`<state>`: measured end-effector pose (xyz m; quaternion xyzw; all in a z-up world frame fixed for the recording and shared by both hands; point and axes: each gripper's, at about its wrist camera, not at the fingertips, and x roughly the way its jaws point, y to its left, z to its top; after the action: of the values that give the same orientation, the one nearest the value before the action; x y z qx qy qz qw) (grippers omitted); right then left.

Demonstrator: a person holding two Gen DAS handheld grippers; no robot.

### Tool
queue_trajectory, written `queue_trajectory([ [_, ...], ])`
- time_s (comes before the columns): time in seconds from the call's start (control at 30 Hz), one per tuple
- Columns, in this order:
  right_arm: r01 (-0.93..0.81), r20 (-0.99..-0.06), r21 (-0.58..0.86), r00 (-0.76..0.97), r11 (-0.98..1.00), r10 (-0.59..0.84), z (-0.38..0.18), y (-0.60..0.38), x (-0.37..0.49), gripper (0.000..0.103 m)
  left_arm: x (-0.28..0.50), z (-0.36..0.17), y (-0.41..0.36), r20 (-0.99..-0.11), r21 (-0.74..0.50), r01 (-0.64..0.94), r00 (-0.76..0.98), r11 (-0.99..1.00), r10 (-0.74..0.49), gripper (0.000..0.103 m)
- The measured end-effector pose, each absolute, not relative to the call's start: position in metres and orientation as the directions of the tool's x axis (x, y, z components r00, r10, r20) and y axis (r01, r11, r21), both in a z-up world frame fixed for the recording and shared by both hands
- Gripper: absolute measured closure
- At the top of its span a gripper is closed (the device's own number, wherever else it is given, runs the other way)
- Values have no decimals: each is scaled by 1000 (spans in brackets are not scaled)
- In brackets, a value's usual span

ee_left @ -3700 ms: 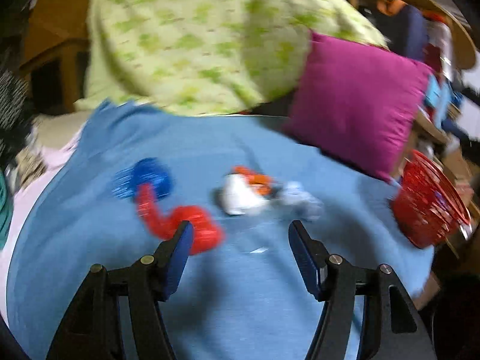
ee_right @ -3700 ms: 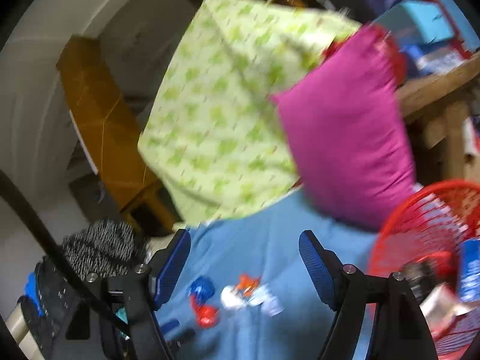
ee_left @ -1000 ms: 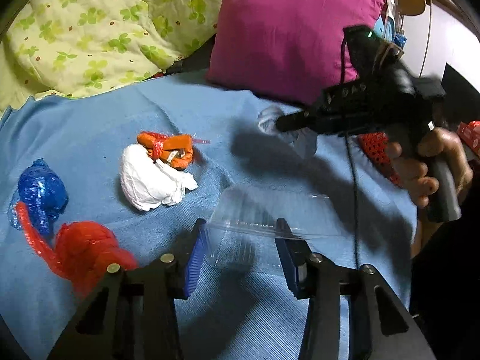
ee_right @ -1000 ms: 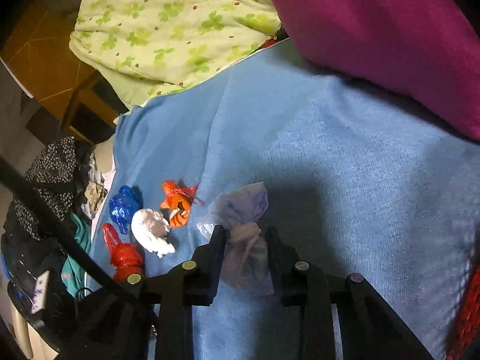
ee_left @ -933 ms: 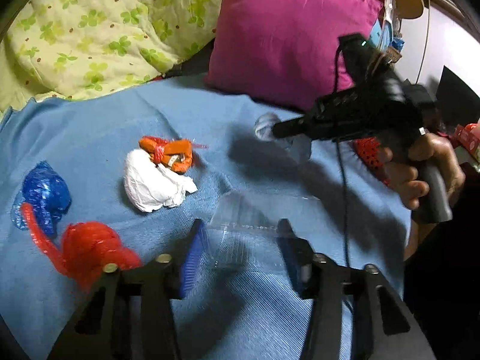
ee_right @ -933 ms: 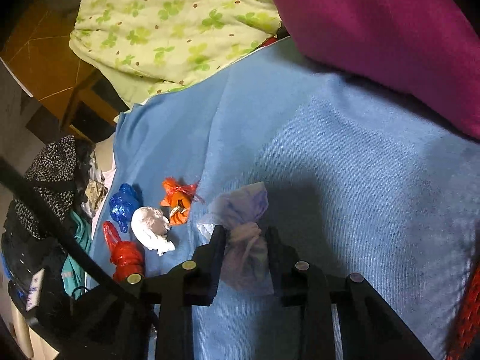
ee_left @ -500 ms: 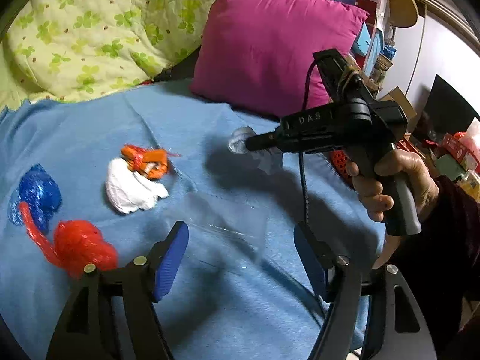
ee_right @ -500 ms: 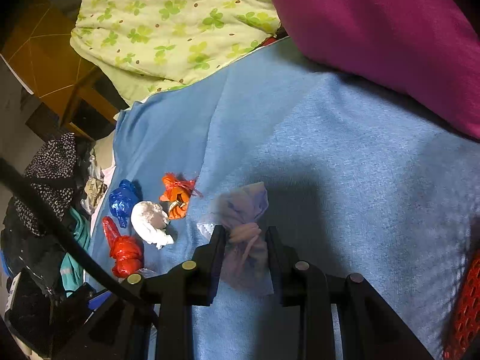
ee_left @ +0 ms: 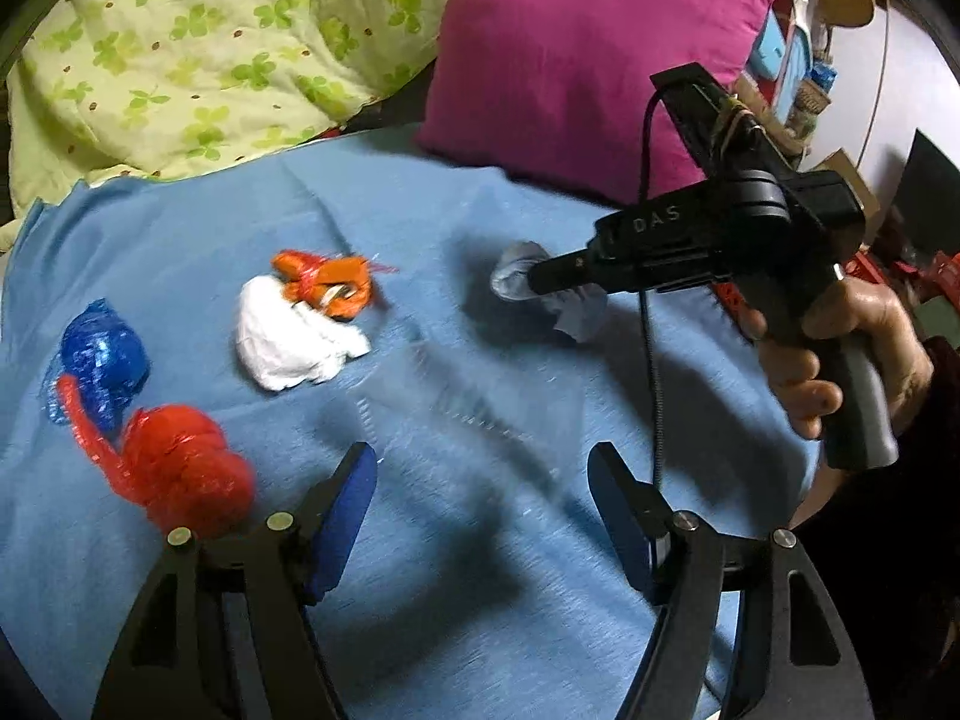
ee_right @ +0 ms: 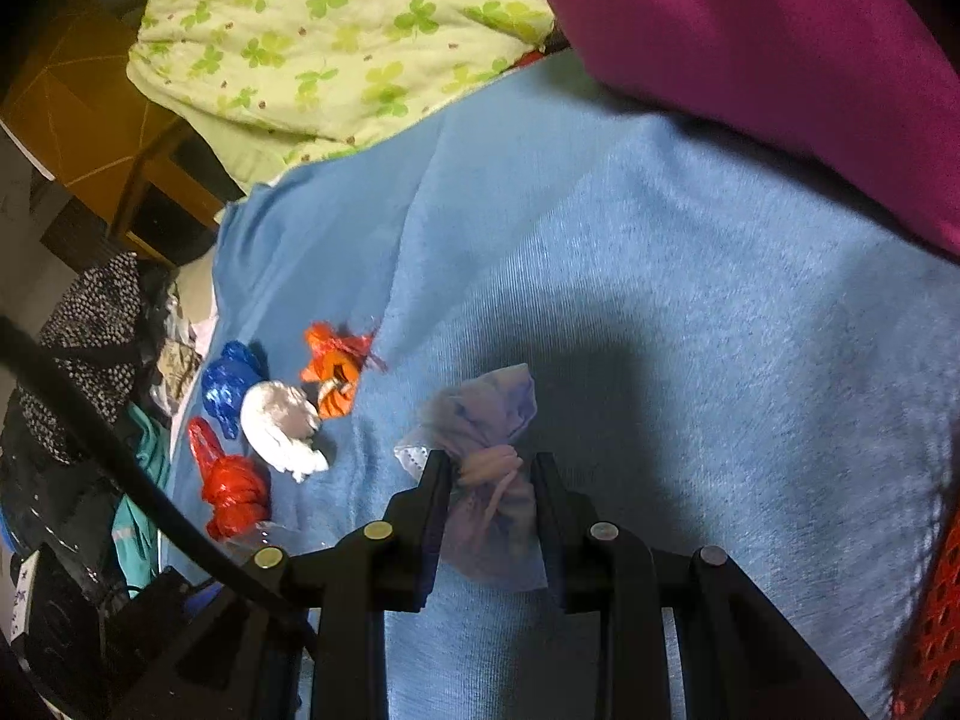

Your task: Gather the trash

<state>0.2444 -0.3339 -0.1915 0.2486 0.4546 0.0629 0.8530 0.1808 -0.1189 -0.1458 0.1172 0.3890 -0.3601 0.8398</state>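
Trash lies on a blue blanket. My right gripper is shut on a pale bluish knotted bag and holds it above the blanket; the bag also shows in the left wrist view. My left gripper is open and empty over a clear plastic wrapper, which looks blurred. Left of it lie a red bag, a blue bag, a white wad and an orange bag.
A magenta pillow and a green clover quilt rest at the back of the blanket. A red mesh basket shows at the right edge. Dark clothes hang off the left side.
My left gripper has opened, let go of the clear wrapper and pulled back. My right gripper stays shut on the pale bag and has barely moved.
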Motion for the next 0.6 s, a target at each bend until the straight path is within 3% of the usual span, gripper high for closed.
queue_trajectory([
  [0.27, 185, -786, 498, 508, 847, 351, -211, -333, 250, 68, 182, -146, -97, -770, -3, 659, 479, 752, -422, 30],
  [0.37, 208, -768, 545, 512, 812, 384, -214, -339, 250, 62, 183, -145, -87, -776, 22, 645, 492, 764, -393, 30],
  [0.4, 210, -752, 573, 518, 792, 407, -215, -341, 250, 52, 181, -145, -84, -775, 24, 642, 497, 767, -391, 30],
  [0.43, 205, -734, 601, 524, 772, 432, -216, -344, 250, 42, 180, -142, -80, -770, 17, 639, 499, 769, -397, 30],
  [0.6, 223, -671, 695, 543, 684, 504, -222, -355, 250, 41, 171, -118, -73, -696, -54, 673, 505, 738, -511, 30],
])
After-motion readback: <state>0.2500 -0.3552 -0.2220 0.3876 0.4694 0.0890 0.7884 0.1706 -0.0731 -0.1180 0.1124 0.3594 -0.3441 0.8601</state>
